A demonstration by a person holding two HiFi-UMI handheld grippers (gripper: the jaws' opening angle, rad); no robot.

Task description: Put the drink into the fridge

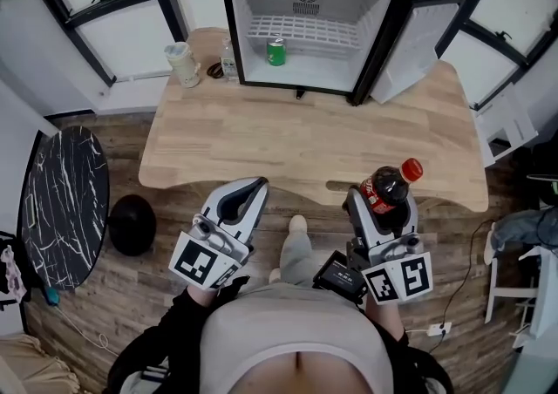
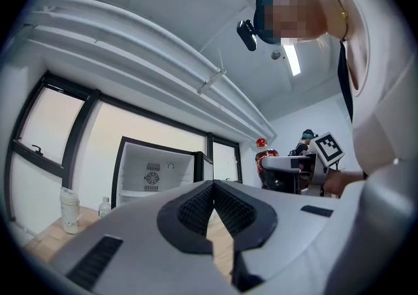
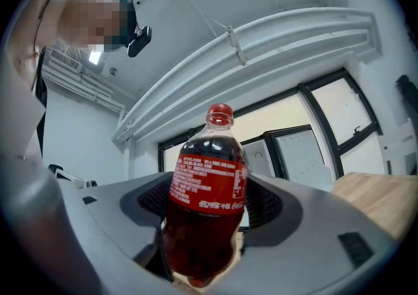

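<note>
My right gripper [image 1: 377, 203] is shut on a cola bottle [image 1: 388, 185] with a red cap and red label, held in the air just short of the wooden table's [image 1: 305, 144] near edge. In the right gripper view the bottle [image 3: 208, 202] stands between the jaws, tilted slightly. The small black fridge [image 1: 305, 22] stands open at the table's far side, its door [image 1: 418, 44] swung right, a green can [image 1: 275, 51] on its floor. My left gripper [image 1: 247, 200] is shut and holds nothing; its closed jaws [image 2: 212, 222] point toward the fridge [image 2: 153, 173].
A cream lidded cup [image 1: 183, 64], a dark round object [image 1: 214, 71] and a small clear bottle [image 1: 229, 59] stand left of the fridge. A black marbled round table [image 1: 61, 205] and a dark ball [image 1: 132, 224] are on the floor at left.
</note>
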